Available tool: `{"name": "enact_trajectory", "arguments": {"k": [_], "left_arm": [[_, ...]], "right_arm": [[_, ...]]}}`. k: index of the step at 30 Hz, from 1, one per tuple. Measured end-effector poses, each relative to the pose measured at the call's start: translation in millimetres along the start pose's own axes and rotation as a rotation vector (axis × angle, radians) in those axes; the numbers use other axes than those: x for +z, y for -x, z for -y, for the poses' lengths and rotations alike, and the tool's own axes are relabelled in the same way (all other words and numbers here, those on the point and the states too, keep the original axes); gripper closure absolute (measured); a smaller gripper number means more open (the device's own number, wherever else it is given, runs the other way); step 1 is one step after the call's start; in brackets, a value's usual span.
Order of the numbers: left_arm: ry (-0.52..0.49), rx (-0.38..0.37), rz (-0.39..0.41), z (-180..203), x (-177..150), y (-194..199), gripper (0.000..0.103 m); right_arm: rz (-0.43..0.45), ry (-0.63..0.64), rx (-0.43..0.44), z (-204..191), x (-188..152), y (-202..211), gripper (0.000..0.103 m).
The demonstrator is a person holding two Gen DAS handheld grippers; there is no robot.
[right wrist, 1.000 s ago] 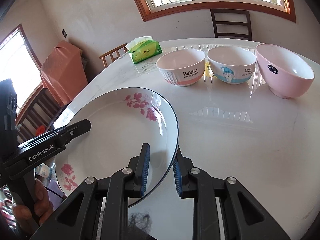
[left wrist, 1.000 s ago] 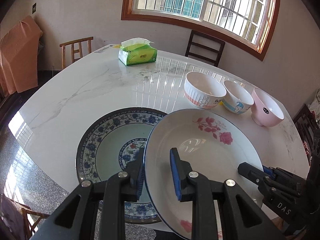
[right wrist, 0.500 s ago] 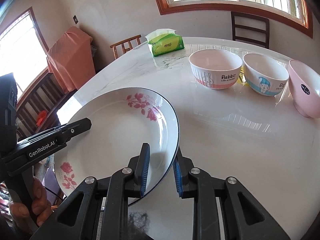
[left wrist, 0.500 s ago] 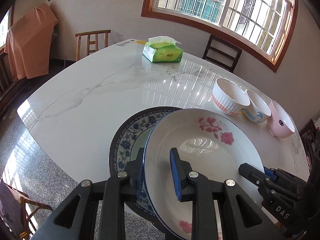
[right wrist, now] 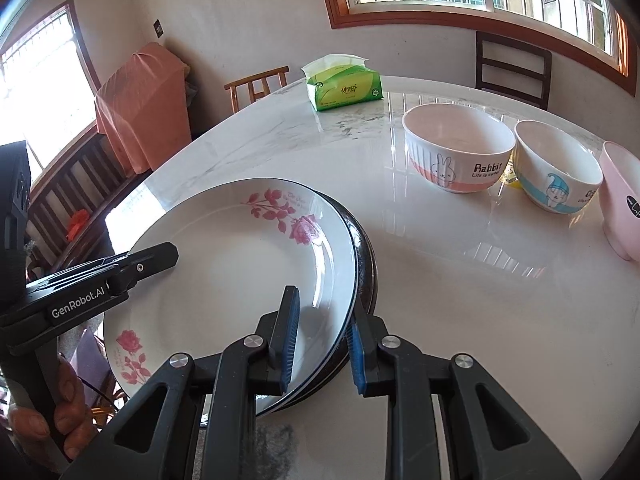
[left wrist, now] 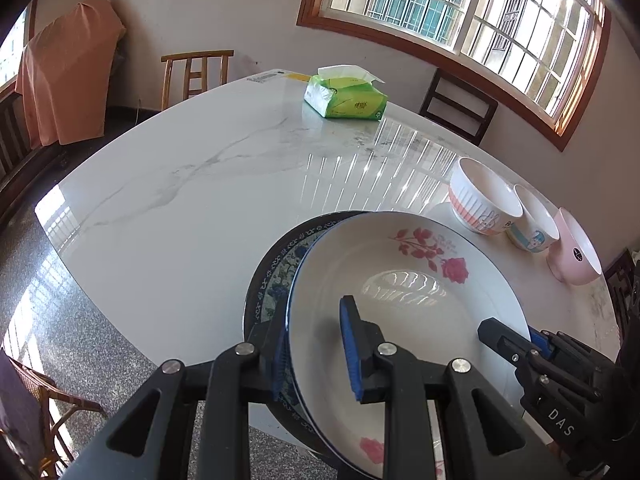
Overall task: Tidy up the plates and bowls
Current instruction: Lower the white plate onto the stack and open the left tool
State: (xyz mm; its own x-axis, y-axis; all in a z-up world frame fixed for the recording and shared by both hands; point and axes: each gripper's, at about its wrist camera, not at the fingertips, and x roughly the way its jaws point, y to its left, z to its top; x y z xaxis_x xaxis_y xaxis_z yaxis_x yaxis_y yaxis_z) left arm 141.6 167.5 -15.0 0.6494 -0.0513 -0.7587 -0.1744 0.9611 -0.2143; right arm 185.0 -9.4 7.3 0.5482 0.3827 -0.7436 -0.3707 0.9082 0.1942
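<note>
1. The left hand-held gripper and the right hand-held gripper each clamp opposite rims of the rose plate, jaws narrow on it.
2. The rose plate sits over the blue-patterned plate at the near edge of the surface; whether it rests fully cannot be told.
3. Judged progress: plates nearly stacked; the three bowls along the right edge remain unstacked.
4. The near edge is close; the middle lies open, the tissue pack far off.

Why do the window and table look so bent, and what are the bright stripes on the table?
Left wrist view: the wide lens bows the window and table; the stripes are window glare. Right wrist view: same bending, side window washed out white, a glint on the rose plate.
</note>
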Motion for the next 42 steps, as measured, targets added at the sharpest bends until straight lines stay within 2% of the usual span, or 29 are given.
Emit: {"name": "enact_trajectory", "arguments": {"k": [30, 37, 42], "left_arm": [[0.018, 0.001, -0.036, -14, -1, -17, 0.079], [0.007, 0.020, -0.009, -13, -2, -15, 0.079], [-0.045, 0.074, 0.081, -4, -1, 2, 0.078]], "right_arm": [[0.021, 0.062, -0.020, -7, -1, -16, 0.081], [0.040, 0.092, -0.029, -10, -3, -18, 0.079], [0.048, 0.105, -0.028, -12, -4, -18, 0.074]]}}
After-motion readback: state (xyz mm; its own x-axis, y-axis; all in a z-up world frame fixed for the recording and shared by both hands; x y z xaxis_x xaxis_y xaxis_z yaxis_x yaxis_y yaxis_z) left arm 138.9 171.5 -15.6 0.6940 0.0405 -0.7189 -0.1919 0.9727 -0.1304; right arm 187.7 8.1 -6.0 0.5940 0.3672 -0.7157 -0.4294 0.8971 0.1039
